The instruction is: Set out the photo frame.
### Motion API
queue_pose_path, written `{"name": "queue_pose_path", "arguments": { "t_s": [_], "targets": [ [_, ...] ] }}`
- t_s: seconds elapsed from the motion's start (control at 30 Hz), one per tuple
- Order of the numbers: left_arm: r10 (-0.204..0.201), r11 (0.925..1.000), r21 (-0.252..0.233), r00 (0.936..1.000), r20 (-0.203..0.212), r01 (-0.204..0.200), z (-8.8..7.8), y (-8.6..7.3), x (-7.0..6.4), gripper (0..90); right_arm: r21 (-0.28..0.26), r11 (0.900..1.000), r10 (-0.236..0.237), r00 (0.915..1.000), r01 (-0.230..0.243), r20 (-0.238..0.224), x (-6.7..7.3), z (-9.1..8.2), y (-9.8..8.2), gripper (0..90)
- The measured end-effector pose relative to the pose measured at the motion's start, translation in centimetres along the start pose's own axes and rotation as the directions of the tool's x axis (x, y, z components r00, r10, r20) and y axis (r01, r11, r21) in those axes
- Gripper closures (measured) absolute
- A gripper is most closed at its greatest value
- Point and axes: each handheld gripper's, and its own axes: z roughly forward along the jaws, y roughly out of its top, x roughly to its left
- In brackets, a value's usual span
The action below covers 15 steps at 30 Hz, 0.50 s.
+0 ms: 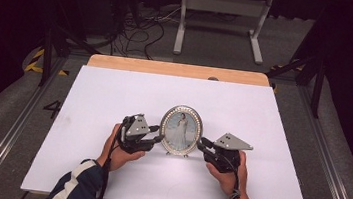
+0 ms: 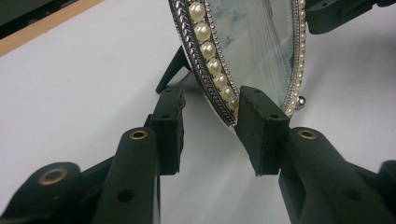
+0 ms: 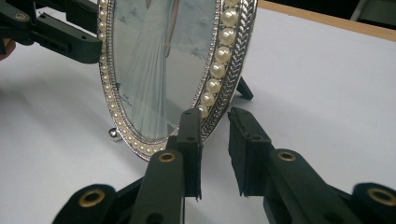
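White table (image 1: 114, 97), pearl frame (image 1: 181, 130) (no legible writing), left gripper (image 1: 156, 138), right gripper (image 1: 203, 146), jaws apart astride rim

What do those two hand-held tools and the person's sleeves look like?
Both are black. The left gripper and the right gripper each carry a grey three-cornered plate on top and trail a black cable. Their jaws are flat black blocks on arms with brass-ringed holes. The sleeves are dark blue with white stripes.

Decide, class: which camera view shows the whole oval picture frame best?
The high view: the picture frame stands whole and upright on the white table between both grippers. The left gripper view shows its pearl rim edge-on with the back prop; the right gripper view shows its lower part close up.
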Motion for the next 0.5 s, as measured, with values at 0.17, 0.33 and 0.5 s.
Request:
{"name": "queue_pose_path", "arguments": {
  "t_s": [0.17,0.33,0.5],
  "targets": [
    [-0.003,1.0,0.003,1.0,-0.009,0.003,-0.01,-0.01,-0.08,58.3,0.008,1.0,-0.018,0.9998,0.018,-0.004,0.17,-0.07,0.03,74.0],
    [0.014,0.9999,0.01,0.9996,-0.025,-0.014,-0.14,-0.07,-0.16,52.5,0.021,0.997,-0.071,0.9974,0.071,0.014,0.36,-0.16,0.18,69.5],
    [0.077,0.9966,0.032,0.9958,-0.049,-0.075,-0.71,-0.38,-0.74,46.7,0.047,0.992,-0.114,0.9934,0.113,0.011,0.56,-0.09,0.28,59.4]
  ]
}}
